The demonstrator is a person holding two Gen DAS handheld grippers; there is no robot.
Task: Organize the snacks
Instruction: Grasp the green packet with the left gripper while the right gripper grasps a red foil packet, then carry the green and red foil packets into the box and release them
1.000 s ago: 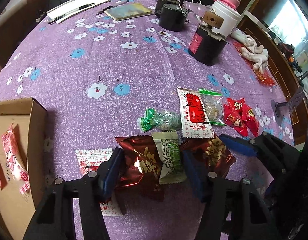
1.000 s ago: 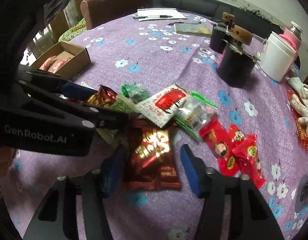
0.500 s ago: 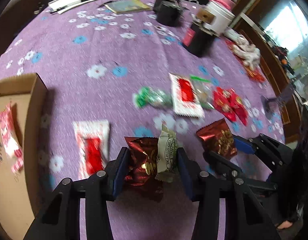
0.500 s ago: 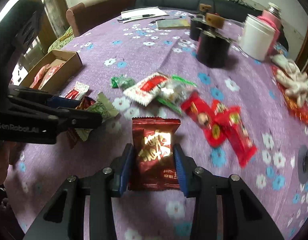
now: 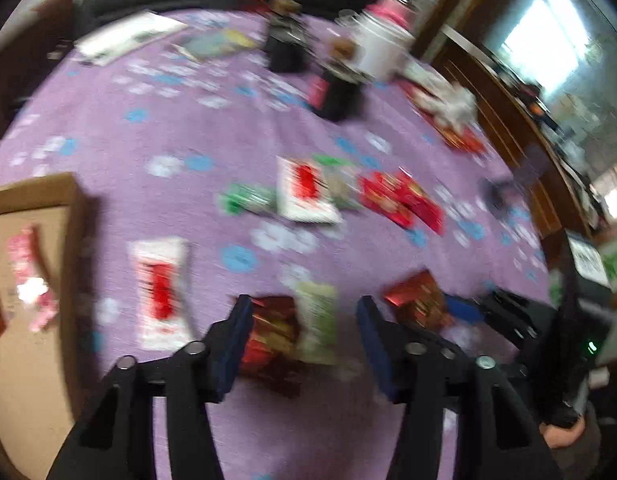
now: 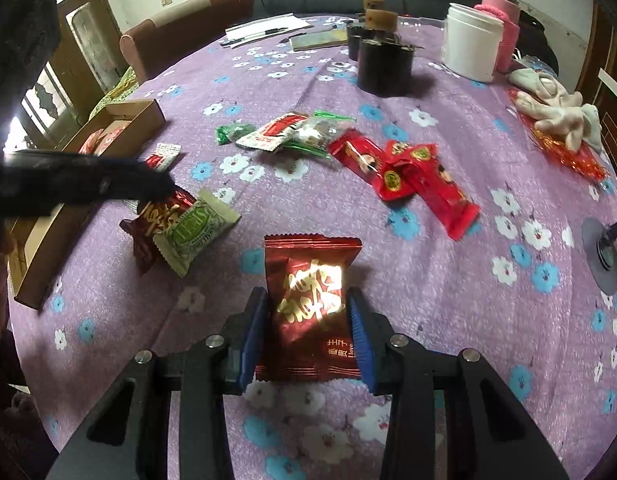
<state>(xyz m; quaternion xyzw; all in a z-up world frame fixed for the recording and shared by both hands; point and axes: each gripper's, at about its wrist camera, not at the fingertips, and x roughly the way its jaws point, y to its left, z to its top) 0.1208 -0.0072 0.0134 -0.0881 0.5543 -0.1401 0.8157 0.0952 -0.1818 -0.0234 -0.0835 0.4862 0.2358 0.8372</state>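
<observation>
My right gripper (image 6: 306, 296) is shut on a dark red snack packet (image 6: 310, 304), pads pressed on both of its sides, just above the purple flowered tablecloth (image 6: 428, 280). In the blurred left wrist view my left gripper (image 5: 304, 304) has its jaws opening around a second dark red packet (image 5: 268, 332) and a green packet (image 5: 316, 320). The left pad is at the red one and a gap shows beside the green one. The same pair (image 6: 180, 228) appears under the left gripper's fingertip in the right wrist view. An open cardboard box (image 5: 32, 196) with pink packets stands at the left.
A white-and-red packet (image 5: 160, 288) lies between the box and my left gripper. Further back lie a loose pile of green (image 6: 232, 132), white (image 6: 276, 132) and bright red packets (image 6: 408, 172). Black canisters (image 6: 382, 64), a white jar (image 6: 470, 46) and white gloves (image 6: 556, 108) stand behind.
Both grippers pulled back from the pile toward the near edge with their packets. The right closed on its dark red packet. The left narrowed on its two packets, then widened.
</observation>
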